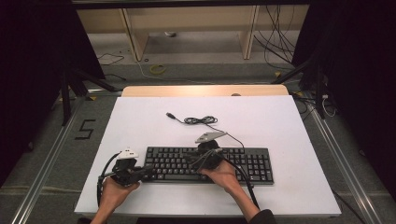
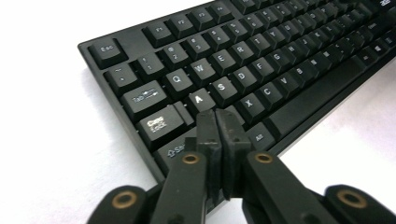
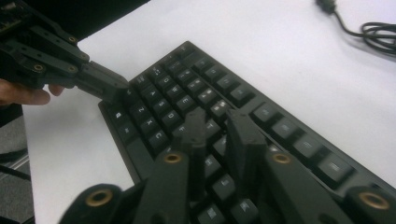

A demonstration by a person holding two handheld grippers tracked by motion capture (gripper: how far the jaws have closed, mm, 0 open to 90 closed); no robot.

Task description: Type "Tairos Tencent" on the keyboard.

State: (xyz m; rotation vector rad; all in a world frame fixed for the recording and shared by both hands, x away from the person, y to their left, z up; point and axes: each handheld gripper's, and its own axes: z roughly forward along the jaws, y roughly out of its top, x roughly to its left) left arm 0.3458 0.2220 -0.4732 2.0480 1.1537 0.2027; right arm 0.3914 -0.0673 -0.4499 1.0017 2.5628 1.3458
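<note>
The left gripper (image 2: 218,116) had its two black jaws pressed flat together with nothing between them, the tips hovering over the keyboard's (image 1: 205,164) lower left keys, just below the A key (image 2: 198,99); whether they touched a key could not be told. In the high view this gripper (image 1: 148,171) reached in from the left toward the keyboard's left end, held in the person's left hand (image 1: 116,190).

The right gripper (image 3: 215,122) had its jaws drawn close but parted by a narrow gap, empty, poised above keys near the middle of the board. In the high view it (image 1: 189,157) sat over the keyboard's centre, in the right hand (image 1: 225,175).

One black keyboard lay on the white table (image 1: 280,126), in its near half. Its long axis ran left to right across the table, parallel to the near edge, with the space bar row toward the person and the number pad at the right end. One black cable (image 1: 201,120) lay coiled behind the keyboard, its plug (image 1: 171,115) pointing left. Two grippers and two hands were at work.
</note>
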